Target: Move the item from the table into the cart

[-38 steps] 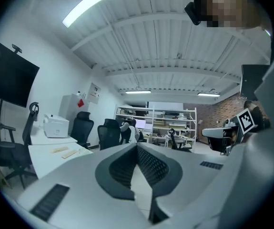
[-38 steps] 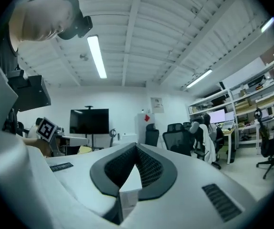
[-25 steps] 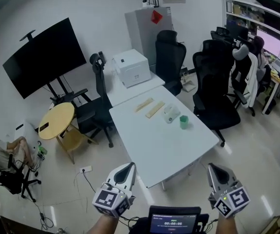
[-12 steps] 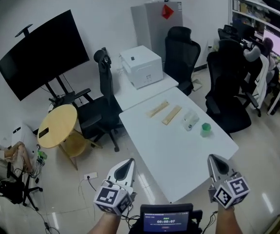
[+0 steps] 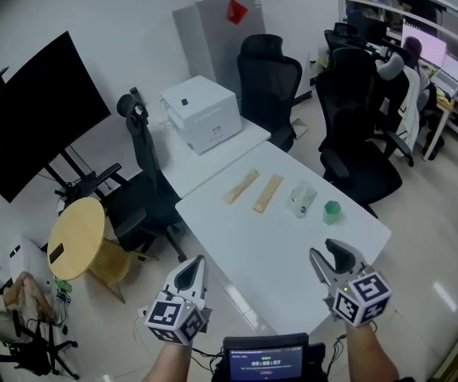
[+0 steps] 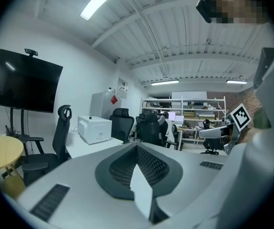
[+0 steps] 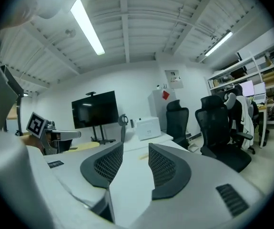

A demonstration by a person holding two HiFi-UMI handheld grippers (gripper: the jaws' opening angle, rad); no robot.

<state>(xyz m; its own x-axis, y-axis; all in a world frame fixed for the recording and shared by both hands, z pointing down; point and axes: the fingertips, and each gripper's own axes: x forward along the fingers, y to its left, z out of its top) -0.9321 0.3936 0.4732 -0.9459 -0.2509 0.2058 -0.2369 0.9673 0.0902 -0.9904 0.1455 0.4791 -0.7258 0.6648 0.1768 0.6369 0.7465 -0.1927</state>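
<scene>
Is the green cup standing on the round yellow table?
No, the green cup stands on the large white table, beside a clear container.

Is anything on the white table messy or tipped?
Nothing stands out. Two wooden strips lie flat on the table, the green cup stands upright, and nothing looks spilled. The clear container is too small to judge.

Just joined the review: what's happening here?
A person holds two grippers by the near end of the white table; nothing is picked up yet. The left gripper is shut and empty. The right gripper has just been opening, with nothing between its jaws. Two wooden strips, a clear plastic container and a green cup sit untouched. No cart is in view.
</scene>
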